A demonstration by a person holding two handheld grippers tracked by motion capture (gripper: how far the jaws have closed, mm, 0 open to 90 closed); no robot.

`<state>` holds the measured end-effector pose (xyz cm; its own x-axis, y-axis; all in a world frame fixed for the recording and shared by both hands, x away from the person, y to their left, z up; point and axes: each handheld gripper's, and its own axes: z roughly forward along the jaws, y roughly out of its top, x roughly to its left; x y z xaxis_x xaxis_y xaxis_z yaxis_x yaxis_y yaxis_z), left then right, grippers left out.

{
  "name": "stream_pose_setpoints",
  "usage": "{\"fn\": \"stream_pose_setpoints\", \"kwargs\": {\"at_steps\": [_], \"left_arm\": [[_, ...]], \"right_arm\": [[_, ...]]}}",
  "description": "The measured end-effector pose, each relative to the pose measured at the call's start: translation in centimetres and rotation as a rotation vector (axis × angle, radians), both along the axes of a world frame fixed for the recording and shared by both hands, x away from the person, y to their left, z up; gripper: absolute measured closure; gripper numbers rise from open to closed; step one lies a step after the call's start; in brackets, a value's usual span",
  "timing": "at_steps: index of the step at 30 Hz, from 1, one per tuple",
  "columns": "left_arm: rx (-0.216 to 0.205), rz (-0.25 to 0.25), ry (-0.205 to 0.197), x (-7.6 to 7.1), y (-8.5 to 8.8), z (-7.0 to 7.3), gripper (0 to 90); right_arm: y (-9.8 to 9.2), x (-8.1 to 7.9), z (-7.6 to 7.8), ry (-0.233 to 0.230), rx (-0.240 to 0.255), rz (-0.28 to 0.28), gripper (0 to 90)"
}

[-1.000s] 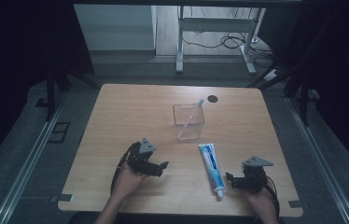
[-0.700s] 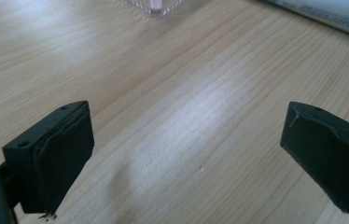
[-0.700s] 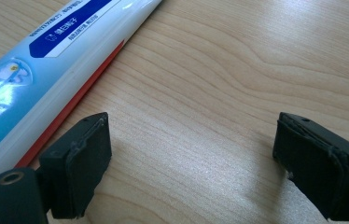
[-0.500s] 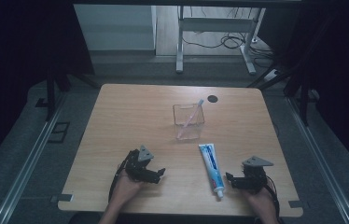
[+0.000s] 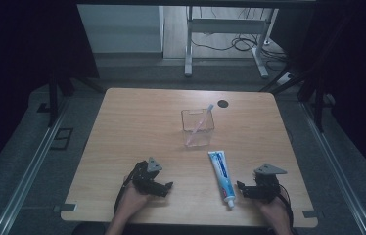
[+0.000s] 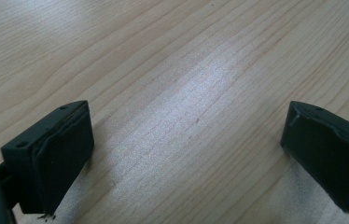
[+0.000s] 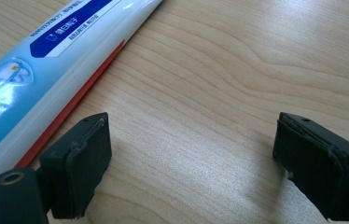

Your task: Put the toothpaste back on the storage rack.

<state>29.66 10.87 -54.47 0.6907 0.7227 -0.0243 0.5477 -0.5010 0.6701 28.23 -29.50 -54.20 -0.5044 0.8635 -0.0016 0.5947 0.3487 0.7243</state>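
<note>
The left hand-held gripper (image 5: 164, 187) rests low at the desk's (image 5: 137, 127) 7 o'clock edge, the person's left hand (image 5: 133, 198) gripping it from below, its jaws pointing toward 3 o'clock. Its jaws stand wide apart with bare wood between them. The right hand-held gripper (image 5: 241, 188) sits at about 5 o'clock, held by the right hand (image 5: 271, 208), its jaws pointing toward 9 o'clock at the cap end of the toothpaste tube (image 5: 220, 175). Its jaws are also spread, with nothing between the pads.

The toothpaste tube lies flat on the desk just at 9 o'clock of the right hand-held gripper, running from 12 to 6 o'clock, cap nearest the person. At 12 o'clock of the tube stands a clear box (image 5: 198, 127) near the desk's centre, with a pink toothbrush (image 5: 199, 123) leaning inside it. A small dark disc (image 5: 223, 103) lies beyond, toward 1 o'clock.

Compared with a second ago, the left hand-held gripper has come down and closer to the person's edge of the desk; the right one has kept its place, and tube, box and brush lie as before.

The right gripper view adds what the high view cannot: blue lettering and a red stripe on the tube (image 7: 46, 60), which passes just outside the left-hand jaw. The left gripper view shows plain wood grain (image 6: 186, 93) close under its jaws
</note>
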Motion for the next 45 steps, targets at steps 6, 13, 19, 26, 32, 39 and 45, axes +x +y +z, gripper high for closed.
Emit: {"fn": "stream_pose_setpoints", "kwargs": {"at_steps": [6, 13, 19, 26, 32, 39, 45], "left_arm": [[0.003, -0.001, 0.001, 0.0, 0.0, 0.0, 2.3], [0.003, 0.002, 0.0, 0.0, 0.0, 0.0, 2.5], [0.006, 0.005, 0.0, -0.1, 0.0, 0.0, 2.9], [0.005, 0.004, 0.001, -0.1, 0.0, 0.0, 2.9], [0.004, 0.006, 0.0, -0.1, 0.0, 0.0, 2.9], [0.004, 0.005, 0.0, -0.1, 0.0, 0.0, 2.9], [0.005, 0.005, -0.001, -0.1, 0.0, 0.0, 3.0]], "right_arm": [[0.1, -0.2, 0.4, 0.037, -0.022, 0.031, 11.2], [-0.2, -0.7, 1.1, 0.04, -0.029, 0.049, 22.8], [-0.5, -1.1, 2.0, 0.023, 0.031, 0.061, 37.8], [0.0, -1.6, 3.1, 0.017, 0.041, 0.092, 54.0], [0.4, -1.3, 4.2, 0.05, 0.075, 0.173, 61.8], [2.4, -1.1, 5.2, 0.086, 0.084, 0.205, 66.8], [4.6, -1.1, 5.7, 0.107, 0.09, 0.254, 68.2]]}}
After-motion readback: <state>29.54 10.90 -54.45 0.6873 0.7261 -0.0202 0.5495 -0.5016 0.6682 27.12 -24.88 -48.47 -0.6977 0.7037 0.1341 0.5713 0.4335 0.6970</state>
